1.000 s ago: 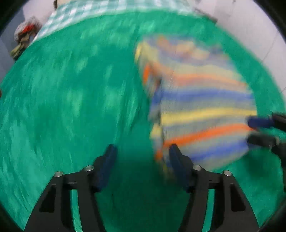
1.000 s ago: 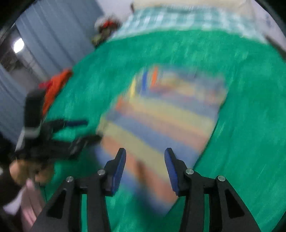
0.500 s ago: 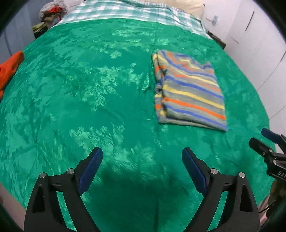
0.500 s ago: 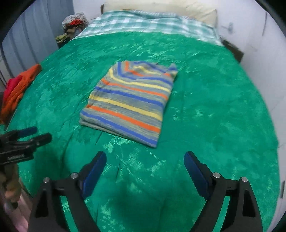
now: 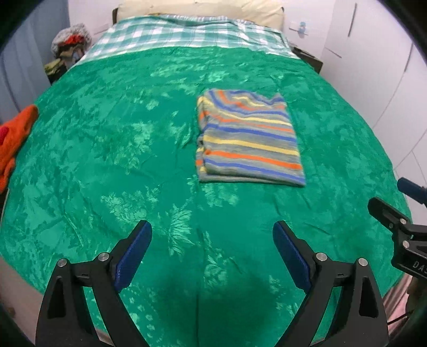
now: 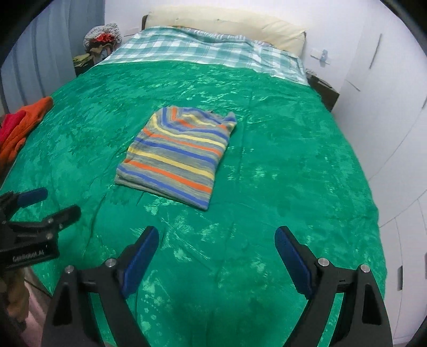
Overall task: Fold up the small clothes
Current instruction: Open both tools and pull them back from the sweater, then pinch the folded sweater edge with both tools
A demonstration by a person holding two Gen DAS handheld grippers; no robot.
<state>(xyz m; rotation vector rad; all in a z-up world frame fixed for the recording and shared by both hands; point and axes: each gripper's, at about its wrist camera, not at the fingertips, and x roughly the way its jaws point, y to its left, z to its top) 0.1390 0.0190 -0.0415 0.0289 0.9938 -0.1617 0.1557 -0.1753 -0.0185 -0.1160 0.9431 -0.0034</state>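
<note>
At the bottom of the left wrist view the left gripper (image 5: 212, 235) stands with its blue-padded jaws spread wide over the green bedspread (image 5: 112, 170), having just been opening, with nothing between them; at the bottom of the right wrist view the right gripper (image 6: 216, 240) is spread just as wide and holds nothing either, its jaws having likewise just opened. Each gripper also shows at the edge of the other's view, low on the right side of the left view and low on the left side of the right view. Further up, near the middle of both frames, the folded striped garment (image 5: 248, 141) lies flat on the bedspread, well apart from both grippers; an orange cloth (image 5: 16, 133) sits at the left edge; beyond, a checked sheet (image 5: 186, 34) covers the head of the bed, with a pale pillow (image 5: 200, 9) at the top and a pile of clothes (image 5: 70, 44) at the upper left.
</note>
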